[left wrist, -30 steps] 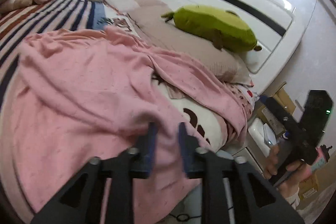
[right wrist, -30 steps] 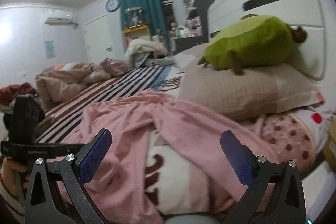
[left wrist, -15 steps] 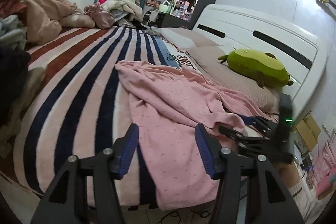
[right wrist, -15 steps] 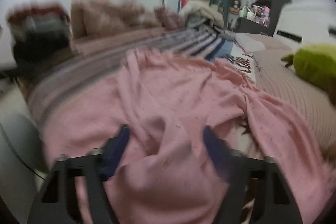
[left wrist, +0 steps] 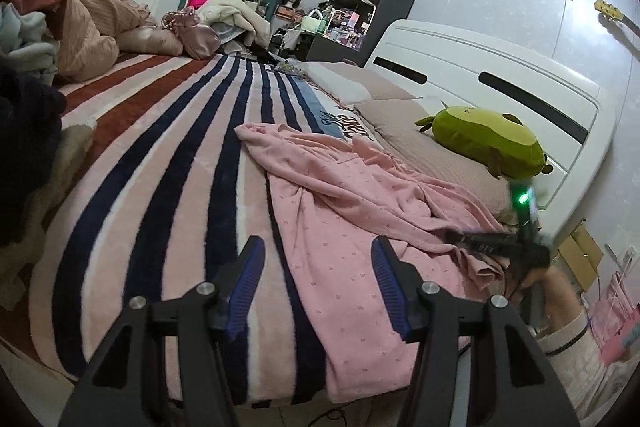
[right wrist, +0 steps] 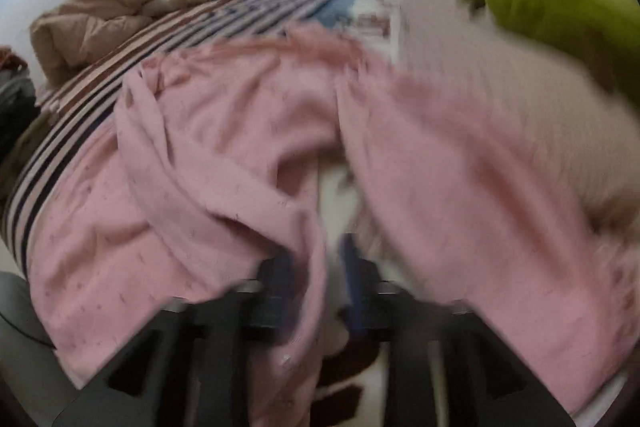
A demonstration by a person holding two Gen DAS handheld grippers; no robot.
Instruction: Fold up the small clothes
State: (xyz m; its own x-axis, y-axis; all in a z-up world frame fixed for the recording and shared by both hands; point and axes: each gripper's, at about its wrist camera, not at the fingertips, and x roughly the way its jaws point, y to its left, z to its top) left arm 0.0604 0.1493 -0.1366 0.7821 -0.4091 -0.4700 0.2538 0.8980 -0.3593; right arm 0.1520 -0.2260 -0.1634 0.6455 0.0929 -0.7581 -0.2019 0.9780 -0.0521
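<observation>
A pink dotted garment lies crumpled across the right side of the striped blanket. My left gripper hovers open over the bed's near edge, one finger above the stripes and the other above the garment's hem, holding nothing. My right gripper reaches into the garment's right edge, held by a hand. The right wrist view is blurred. There the right gripper is low on the garment, and its jaws are opening. A fold of pink cloth hangs between them, with a pale gap beside one pad.
A green plush rests on a beige pillow against the white headboard. Dark and mixed clothes are heaped at the left, with a crumpled duvet behind. Shelves and a teal curtain stand beyond the bed.
My left gripper let go of the pink cloth, drew back and swung left, and now stands open. My right gripper came down onto the garment, and its fingers now straddle a fold.
</observation>
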